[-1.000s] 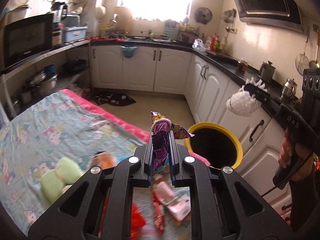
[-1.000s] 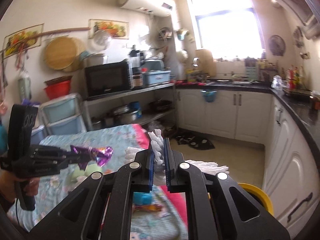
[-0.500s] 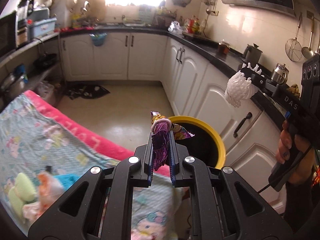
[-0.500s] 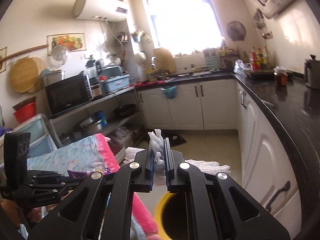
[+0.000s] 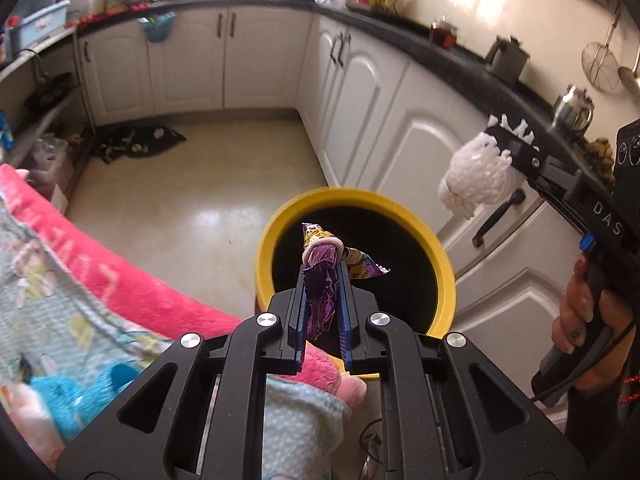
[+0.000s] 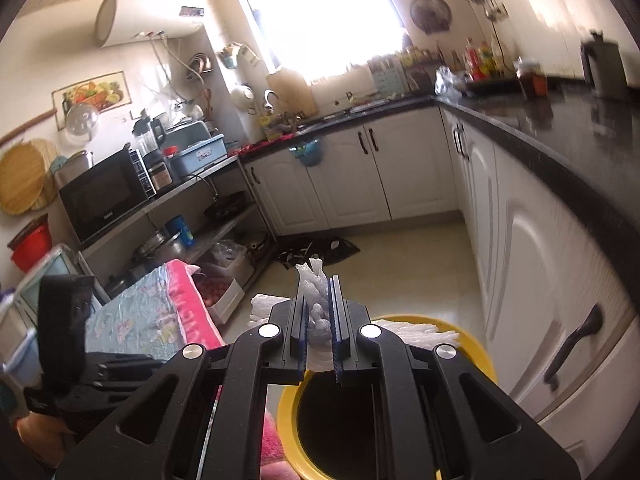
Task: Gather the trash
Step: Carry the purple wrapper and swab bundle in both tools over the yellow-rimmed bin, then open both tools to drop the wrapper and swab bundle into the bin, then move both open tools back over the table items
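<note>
While right wrist view hides purple wrapper [image 5: 322, 292], left gripper [image 5: 323, 276] clamps it.

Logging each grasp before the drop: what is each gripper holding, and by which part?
The left gripper pinches a purple snack wrapper by its crumpled middle; the right gripper pinches white foam netting near one end.

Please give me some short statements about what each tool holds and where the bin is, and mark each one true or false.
1. The left tool is shut on a purple snack wrapper. True.
2. The right tool is open with nothing in it. False: it grips white foam netting.
3. The yellow-rimmed bin stands on the floor beside the white cabinets. True.
4. The wrapper already lies inside the bin. False: it is held above the opening.
</note>
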Available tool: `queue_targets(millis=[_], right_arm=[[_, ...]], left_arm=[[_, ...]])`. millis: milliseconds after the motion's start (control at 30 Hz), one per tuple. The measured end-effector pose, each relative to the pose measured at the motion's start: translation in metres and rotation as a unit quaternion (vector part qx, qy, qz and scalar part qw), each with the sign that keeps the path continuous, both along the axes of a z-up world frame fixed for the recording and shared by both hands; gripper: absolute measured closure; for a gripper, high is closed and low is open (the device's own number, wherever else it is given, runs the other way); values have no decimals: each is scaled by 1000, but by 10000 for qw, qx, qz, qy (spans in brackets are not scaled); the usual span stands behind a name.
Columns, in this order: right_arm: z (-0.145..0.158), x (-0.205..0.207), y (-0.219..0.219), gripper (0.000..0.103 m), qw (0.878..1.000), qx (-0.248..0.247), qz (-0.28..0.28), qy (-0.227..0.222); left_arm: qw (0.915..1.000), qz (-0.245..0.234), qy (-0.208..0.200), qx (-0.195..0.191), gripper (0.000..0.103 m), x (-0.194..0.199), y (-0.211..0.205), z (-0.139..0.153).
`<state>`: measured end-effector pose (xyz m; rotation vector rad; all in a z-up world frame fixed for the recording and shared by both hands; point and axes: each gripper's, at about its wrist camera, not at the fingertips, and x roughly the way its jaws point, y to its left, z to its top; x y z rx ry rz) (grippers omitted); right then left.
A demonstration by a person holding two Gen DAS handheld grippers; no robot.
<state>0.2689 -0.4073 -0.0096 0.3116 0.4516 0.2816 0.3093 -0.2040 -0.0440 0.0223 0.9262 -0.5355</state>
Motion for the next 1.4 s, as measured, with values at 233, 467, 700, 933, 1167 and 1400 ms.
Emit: queue_targets(millis=[233,467,700,933,1167,1400], right_arm=[[-31,28,-9,91,9975,537,161,419],[-47,40,-14,61,9955,694,9,643],[-50,34,-21,55,9942,757,-183,744],[-45,21,-17,50,9946,579,-325,798],[-29,0,14,38,9978,79,-133,651],[-13,-20,52,29,9982,-280,196,495]], left_arm=[[9992,-149,316,193,94,17,-16,-33],[9984,-46,556,-5,78,28,-14,-48],[9992,145,361,4,59,19,-3,-39],[9990,414,-56,-154,29,-2,21,-9],[9945,849,-438,-439,11,-30,58,19],[9880,1285,-687,-521,11,-58,102,34]])
